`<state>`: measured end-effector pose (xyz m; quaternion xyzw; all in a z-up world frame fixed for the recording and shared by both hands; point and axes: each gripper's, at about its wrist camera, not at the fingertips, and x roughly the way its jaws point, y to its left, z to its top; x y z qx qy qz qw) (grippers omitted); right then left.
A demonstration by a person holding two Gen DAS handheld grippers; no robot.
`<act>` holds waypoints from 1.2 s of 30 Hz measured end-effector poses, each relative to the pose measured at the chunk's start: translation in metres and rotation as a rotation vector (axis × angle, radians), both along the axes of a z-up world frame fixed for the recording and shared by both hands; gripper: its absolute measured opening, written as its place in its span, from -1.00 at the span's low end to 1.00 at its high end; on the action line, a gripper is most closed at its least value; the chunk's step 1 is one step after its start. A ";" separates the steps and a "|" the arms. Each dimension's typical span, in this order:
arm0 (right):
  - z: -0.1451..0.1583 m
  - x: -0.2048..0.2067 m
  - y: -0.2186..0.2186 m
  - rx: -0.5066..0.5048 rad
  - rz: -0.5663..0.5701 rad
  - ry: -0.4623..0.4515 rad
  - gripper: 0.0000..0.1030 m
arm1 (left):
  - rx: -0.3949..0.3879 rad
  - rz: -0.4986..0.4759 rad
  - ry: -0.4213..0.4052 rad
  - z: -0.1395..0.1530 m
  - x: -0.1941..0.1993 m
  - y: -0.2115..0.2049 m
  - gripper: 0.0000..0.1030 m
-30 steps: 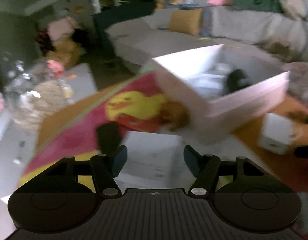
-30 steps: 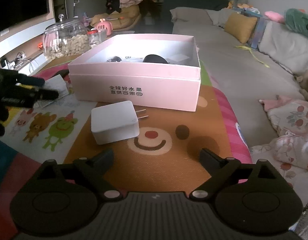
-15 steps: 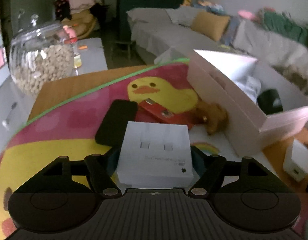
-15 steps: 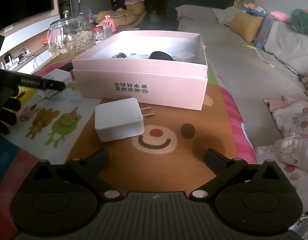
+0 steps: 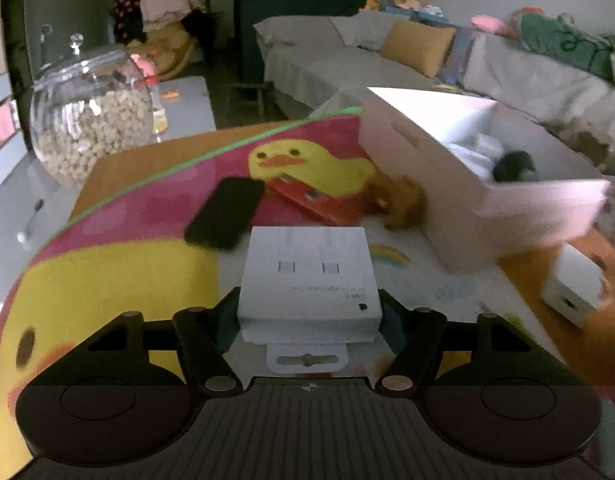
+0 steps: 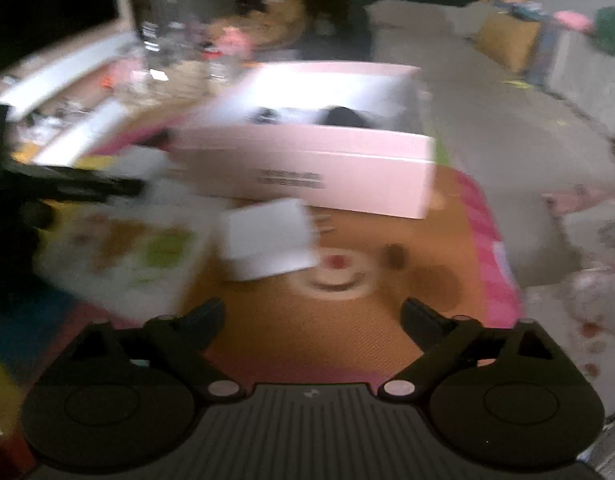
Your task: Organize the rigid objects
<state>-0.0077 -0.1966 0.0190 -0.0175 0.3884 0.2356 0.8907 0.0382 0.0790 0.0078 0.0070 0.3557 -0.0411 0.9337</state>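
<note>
The small white cardboard cable box point(image 5: 309, 280), flat with a hang tab, sits clamped between the left gripper's point(image 5: 307, 314) pads above the cartoon play mat point(image 5: 119, 280). The open pink box point(image 6: 327, 168) holds a dark rounded item point(image 6: 343, 117) and white packaging. A white charger block point(image 6: 267, 240) lies before it, ahead of the right gripper's point(image 6: 311, 312) wide-spread, empty jaws.

Left tool point(image 5: 309, 316) clamped, right tool point(image 6: 311, 312) agape
</note>
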 end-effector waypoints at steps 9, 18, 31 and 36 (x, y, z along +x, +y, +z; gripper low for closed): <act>-0.006 -0.042 0.037 -0.108 0.245 0.059 0.83 | -0.004 -0.001 -0.034 -0.004 -0.061 -0.022 0.43; 0.008 -0.047 0.006 -0.219 0.001 -0.069 0.81 | -0.085 0.075 -0.051 -0.004 -0.083 -0.025 0.44; -0.016 -0.039 0.047 -0.126 0.060 -0.088 0.44 | -0.061 0.081 -0.072 -0.005 -0.093 -0.028 0.43; 0.002 -0.038 0.033 -0.060 0.042 -0.087 0.37 | -0.143 0.084 -0.110 0.001 -0.096 -0.018 0.42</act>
